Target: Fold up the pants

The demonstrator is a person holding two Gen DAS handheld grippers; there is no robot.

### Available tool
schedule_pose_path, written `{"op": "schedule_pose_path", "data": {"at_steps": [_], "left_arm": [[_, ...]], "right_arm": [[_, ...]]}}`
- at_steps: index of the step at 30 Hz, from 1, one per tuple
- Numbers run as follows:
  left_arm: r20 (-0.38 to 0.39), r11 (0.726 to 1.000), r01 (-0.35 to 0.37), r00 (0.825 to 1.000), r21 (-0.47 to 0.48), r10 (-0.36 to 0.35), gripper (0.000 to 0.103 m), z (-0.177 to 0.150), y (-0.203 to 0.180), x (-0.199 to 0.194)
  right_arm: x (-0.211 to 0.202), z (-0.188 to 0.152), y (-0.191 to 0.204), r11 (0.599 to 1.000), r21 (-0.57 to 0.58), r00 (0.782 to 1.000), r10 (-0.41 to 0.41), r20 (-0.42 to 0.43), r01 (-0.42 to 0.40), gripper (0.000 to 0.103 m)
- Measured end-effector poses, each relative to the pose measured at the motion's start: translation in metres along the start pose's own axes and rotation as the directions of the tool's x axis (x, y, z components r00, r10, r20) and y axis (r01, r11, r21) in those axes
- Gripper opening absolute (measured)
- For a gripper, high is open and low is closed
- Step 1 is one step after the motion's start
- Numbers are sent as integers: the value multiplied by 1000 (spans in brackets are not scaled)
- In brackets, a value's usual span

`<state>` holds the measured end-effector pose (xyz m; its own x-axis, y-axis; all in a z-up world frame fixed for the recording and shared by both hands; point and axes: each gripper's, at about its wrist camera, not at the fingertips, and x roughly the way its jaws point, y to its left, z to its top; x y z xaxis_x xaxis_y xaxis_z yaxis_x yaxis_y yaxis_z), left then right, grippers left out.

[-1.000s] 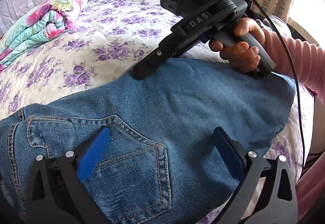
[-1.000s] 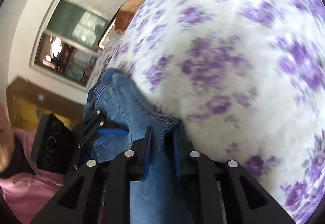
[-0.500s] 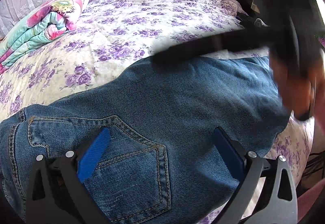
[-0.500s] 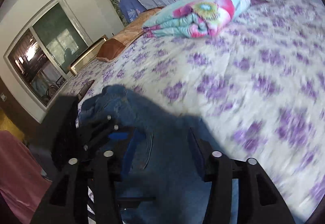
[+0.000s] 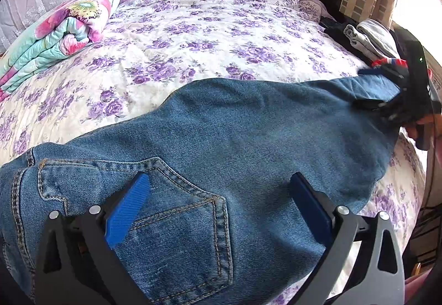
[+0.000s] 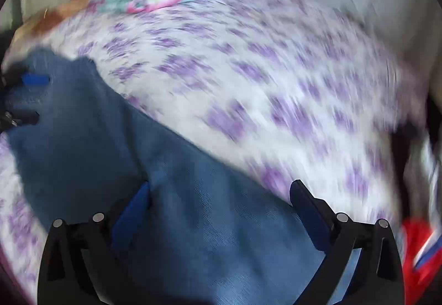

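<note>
Jeans [image 5: 234, 144] spread flat across floral bedspread [image 5: 210, 36], back pocket nearest the lens. Left tool [image 5: 218, 202] released, blue pads wide above the denim. Right tool [image 6: 221, 208] likewise spread over the far-right leg end; view blurred. Rolled floral quilt [image 5: 60, 31] at far left, folded grey clothes [image 5: 370, 39] at far right edge.
</note>
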<state>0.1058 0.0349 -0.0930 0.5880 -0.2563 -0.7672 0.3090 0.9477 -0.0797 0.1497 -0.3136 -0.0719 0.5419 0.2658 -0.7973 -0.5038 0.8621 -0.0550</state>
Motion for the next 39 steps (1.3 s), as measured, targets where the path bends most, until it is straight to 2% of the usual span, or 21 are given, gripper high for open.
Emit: {"op": "schedule_pose_path", "data": {"at_steps": [3, 6, 7, 9, 11, 13, 15, 17, 19, 21, 23, 25, 26, 27, 28, 29, 30, 32, 35, 37, 39], "left_arm": [[-10, 1000, -7, 1000, -16, 7, 98, 2, -5, -10], [39, 991, 116, 993, -64, -113, 98, 6, -15, -31], [57, 989, 130, 990, -67, -127, 98, 7, -22, -35], [83, 994, 106, 991, -16, -104, 98, 10, -45, -33], [17, 999, 34, 999, 30, -35, 98, 5, -61, -14], [-75, 998, 0, 997, 61, 5, 98, -9, -68, 7], [-27, 991, -35, 999, 132, 39, 98, -26, -75, -3], [-54, 989, -17, 998, 147, 25, 98, -27, -77, -14], [-37, 993, 5, 999, 116, -1, 98, -18, -76, -25], [36, 996, 31, 999, 79, -34, 98, 0, -81, -34], [75, 997, 30, 997, 74, -35, 98, 14, -91, -29], [45, 997, 1, 999, 74, -4, 98, 20, -98, -11], [-12, 997, -14, 1000, 79, 15, 98, 18, -99, 4], [-80, 996, -32, 996, 81, 38, 99, 11, -97, 19], [-100, 996, -33, 994, 79, 41, 99, 5, -94, 26], [-58, 997, -17, 998, 77, 22, 99, -3, -90, 21], [-62, 997, -16, 998, 80, 21, 99, -4, -88, 19], [-85, 999, -8, 996, 38, 11, 98, 8, -86, 10], [17, 999, 49, 999, -20, -49, 98, 36, -90, 0], [21, 999, 53, 998, 2, -53, 98, 47, -98, 11], [-81, 1000, -7, 997, 19, 8, 99, 47, -101, 42]], "right_arm": [[-29, -21, -36, 971, 236, 998, -37, 52, 24, 99], [-69, -30, -16, 957, 286, 979, -12, 204, -48, 95], [-79, -32, -1, 959, 274, 968, -3, 250, -68, 87], [-78, -33, 24, 966, 249, 964, 6, 265, -75, 72], [-61, -35, 44, 972, 234, 980, -32, 195, -15, 53], [-37, -55, 53, 975, 219, 995, -64, 77, 45, 53], [-46, -71, 57, 980, 192, 991, -68, 118, 45, 55], [-59, -73, 54, 982, 183, 995, -57, 87, 40, 65], [-72, -70, 47, 977, 209, 991, -60, 117, 34, 70], [-81, -57, 35, 969, 244, 977, -77, 200, 26, 73], [-79, -51, 25, 953, 298, 964, -123, 235, 49, 76], [-59, -49, 16, 943, 326, 975, -133, 179, 69, 76], [-41, -54, 12, 941, 327, 987, -124, 98, 86, 76], [-32, -60, 11, 946, 313, 992, -111, 67, 85, 77], [-36, -65, 12, 951, 299, 989, -108, 103, 73, 77], [-40, -65, 12, 953, 295, 990, -104, 97, 71, 76], [-44, -62, 12, 951, 300, 990, -106, 88, 75, 76], [-55, -50, 13, 951, 309, 983, -78, 165, 24, 77], [-48, -19, 25, 961, 275, 975, -42, 217, -20, 76], [-30, -3, 30, 967, 253, 981, -15, 192, -35, 73], [0, 4, 30, 976, 217, 995, 4, 95, -25, 70]]}}
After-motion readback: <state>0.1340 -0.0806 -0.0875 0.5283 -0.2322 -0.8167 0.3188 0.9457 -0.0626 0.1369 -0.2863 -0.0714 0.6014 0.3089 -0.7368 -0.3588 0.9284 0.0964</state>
